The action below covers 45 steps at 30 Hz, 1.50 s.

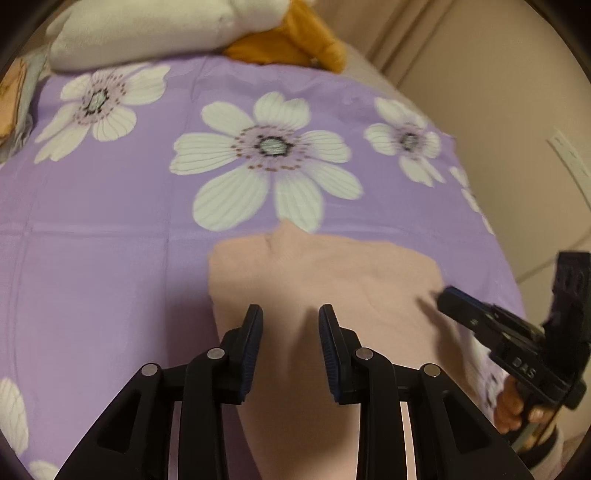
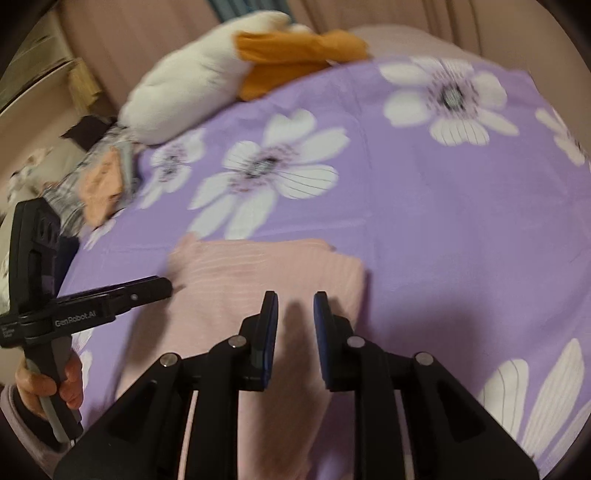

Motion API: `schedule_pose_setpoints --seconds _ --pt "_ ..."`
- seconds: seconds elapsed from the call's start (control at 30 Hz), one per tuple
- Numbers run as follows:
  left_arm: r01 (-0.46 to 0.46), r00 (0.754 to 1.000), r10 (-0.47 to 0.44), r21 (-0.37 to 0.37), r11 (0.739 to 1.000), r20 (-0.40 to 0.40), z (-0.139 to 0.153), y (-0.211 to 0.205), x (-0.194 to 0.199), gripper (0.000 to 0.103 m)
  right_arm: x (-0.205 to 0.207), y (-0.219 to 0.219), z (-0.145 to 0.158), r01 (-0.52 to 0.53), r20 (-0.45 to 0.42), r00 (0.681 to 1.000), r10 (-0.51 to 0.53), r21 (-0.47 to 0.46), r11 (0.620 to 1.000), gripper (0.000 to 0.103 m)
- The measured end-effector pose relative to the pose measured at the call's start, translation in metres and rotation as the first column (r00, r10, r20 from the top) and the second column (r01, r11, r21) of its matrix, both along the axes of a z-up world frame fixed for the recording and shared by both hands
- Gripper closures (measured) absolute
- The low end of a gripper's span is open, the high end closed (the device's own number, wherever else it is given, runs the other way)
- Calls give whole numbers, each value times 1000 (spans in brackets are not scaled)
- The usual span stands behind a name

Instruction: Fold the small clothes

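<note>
A pale pink garment [image 1: 325, 280] lies flat on the purple flowered bedsheet [image 1: 110, 258], folded into a compact shape. My left gripper [image 1: 291, 317] hovers over its near part with fingers apart and nothing between them. My right gripper [image 2: 295, 306] is also open and empty over the same garment [image 2: 258, 273], near its right side. Each gripper shows in the other's view: the right one [image 1: 447, 299] at the garment's right edge, the left one [image 2: 162, 286] at its left edge.
A white and orange plush toy [image 1: 166, 29] lies at the far end of the bed. A pile of other clothes [image 2: 99, 184] sits at the bed's left edge. A beige wall [image 1: 498, 92] and floor lie beyond the right edge.
</note>
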<state>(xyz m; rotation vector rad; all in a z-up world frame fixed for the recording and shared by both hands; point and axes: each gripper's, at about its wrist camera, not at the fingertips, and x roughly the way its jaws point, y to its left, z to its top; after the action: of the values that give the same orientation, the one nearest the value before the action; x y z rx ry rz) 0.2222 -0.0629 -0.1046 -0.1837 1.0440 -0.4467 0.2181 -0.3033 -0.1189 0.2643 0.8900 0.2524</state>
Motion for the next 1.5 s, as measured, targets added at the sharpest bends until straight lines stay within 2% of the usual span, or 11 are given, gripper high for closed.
schedule_pose_setpoints --seconds 0.2,0.33,0.5,0.77,1.5 --pt "100 994 -101 15 995 47 4 -9 -57 74 -46 18 12 -81 45 996 82 -24 996 82" --pt "132 988 -139 92 987 69 -6 -17 -84 74 -72 30 -1 -115 11 993 115 -51 992 82" --pt "124 990 -129 82 989 62 -11 -12 -99 74 -95 38 -24 -120 -40 992 116 -138 983 86" --pt "107 994 -109 74 992 20 -27 -6 -122 75 -118 38 -29 -94 -50 995 87 -141 986 86" --pt "30 999 -30 1 1000 -14 -27 18 -151 75 -150 39 -27 -54 -28 998 51 -133 990 86"
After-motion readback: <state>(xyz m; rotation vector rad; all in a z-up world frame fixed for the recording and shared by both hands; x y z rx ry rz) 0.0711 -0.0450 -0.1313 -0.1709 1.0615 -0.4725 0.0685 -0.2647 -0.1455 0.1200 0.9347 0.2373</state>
